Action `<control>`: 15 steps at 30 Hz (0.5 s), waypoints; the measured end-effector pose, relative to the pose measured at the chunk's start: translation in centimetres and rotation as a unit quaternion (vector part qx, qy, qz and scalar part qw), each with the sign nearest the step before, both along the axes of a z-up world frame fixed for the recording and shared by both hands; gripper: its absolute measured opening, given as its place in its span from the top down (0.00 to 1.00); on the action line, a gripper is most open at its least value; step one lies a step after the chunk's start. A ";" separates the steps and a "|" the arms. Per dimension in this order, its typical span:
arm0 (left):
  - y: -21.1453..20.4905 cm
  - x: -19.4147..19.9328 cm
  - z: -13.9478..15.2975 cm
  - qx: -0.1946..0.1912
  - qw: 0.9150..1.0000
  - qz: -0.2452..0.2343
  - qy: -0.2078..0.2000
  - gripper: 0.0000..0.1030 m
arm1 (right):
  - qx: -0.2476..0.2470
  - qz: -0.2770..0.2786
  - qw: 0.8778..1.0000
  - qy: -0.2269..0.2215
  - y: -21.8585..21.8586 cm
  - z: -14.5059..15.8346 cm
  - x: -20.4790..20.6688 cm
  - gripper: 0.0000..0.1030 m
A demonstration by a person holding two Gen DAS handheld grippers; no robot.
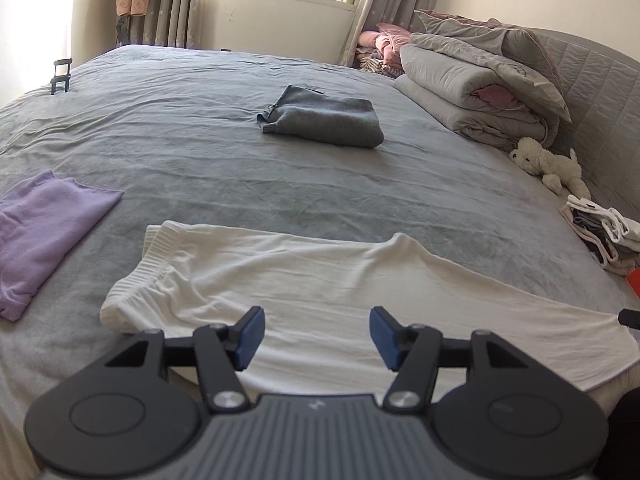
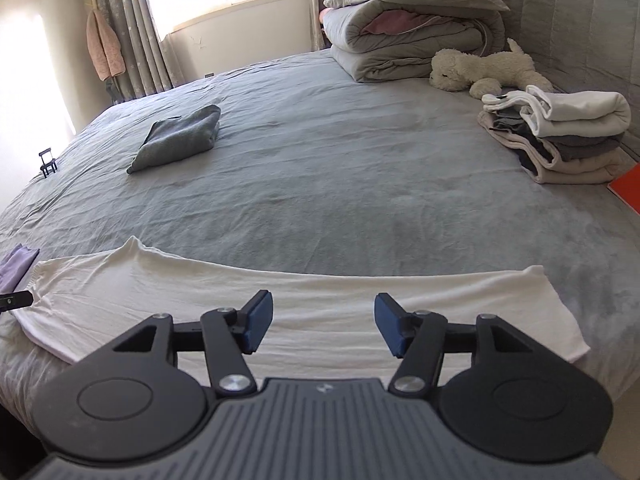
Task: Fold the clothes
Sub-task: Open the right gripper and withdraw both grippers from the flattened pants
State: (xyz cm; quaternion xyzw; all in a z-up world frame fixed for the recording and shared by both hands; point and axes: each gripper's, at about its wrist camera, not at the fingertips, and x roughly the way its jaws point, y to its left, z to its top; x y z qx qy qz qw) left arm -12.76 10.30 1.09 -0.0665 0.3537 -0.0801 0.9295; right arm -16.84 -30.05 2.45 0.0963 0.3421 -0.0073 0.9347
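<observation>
Both tongs gape empty: left gripper [image 1: 316, 336] hovers near the ribbed end of the white garment [image 1: 304, 280], right gripper [image 2: 323, 326] nearer the other; it lies crosswise on the bed's [image 2: 340, 168] near edge.

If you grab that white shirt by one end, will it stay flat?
Probably not. The white shirt lies thin and wrinkled on the bed, so it would likely droop and bunch. It looks light, and a push would probably just crease it.

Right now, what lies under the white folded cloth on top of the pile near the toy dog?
Under the white cloth lie grey folded pieces, then a beige one at the bottom, on the bed. Only their edges show, so I cannot tell how many there are.
</observation>
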 end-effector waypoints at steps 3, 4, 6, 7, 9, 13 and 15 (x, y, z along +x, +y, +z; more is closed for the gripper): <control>-1.4 -0.6 0.3 -0.008 1.000 -0.008 -0.001 0.36 | 0.020 -0.022 1.000 0.003 -1.9 0.4 -1.2 0.41; -1.8 -0.7 0.3 -0.016 1.000 -0.010 -0.001 0.35 | 0.026 -0.029 0.999 0.003 -2.5 0.5 -1.6 0.41; -2.4 -0.9 0.2 -0.026 1.000 -0.012 0.003 0.34 | 0.023 -0.040 0.999 0.002 -3.4 0.7 -2.3 0.41; -2.7 -1.0 0.2 -0.030 0.999 -0.013 0.006 0.32 | 0.020 -0.046 0.999 0.002 -3.9 0.9 -2.6 0.41; -3.3 -1.1 0.0 -0.037 0.999 -0.015 0.010 0.30 | 0.020 -0.051 0.998 0.002 -4.8 1.2 -2.9 0.40; -4.3 -1.2 -0.3 -0.041 0.999 -0.019 0.017 0.29 | -0.004 -0.061 0.998 0.003 -7.3 2.1 -3.4 0.38; -4.7 -1.2 -0.4 -0.044 0.999 -0.023 0.019 0.29 | -0.006 -0.072 0.997 0.008 -8.6 2.1 -3.3 0.38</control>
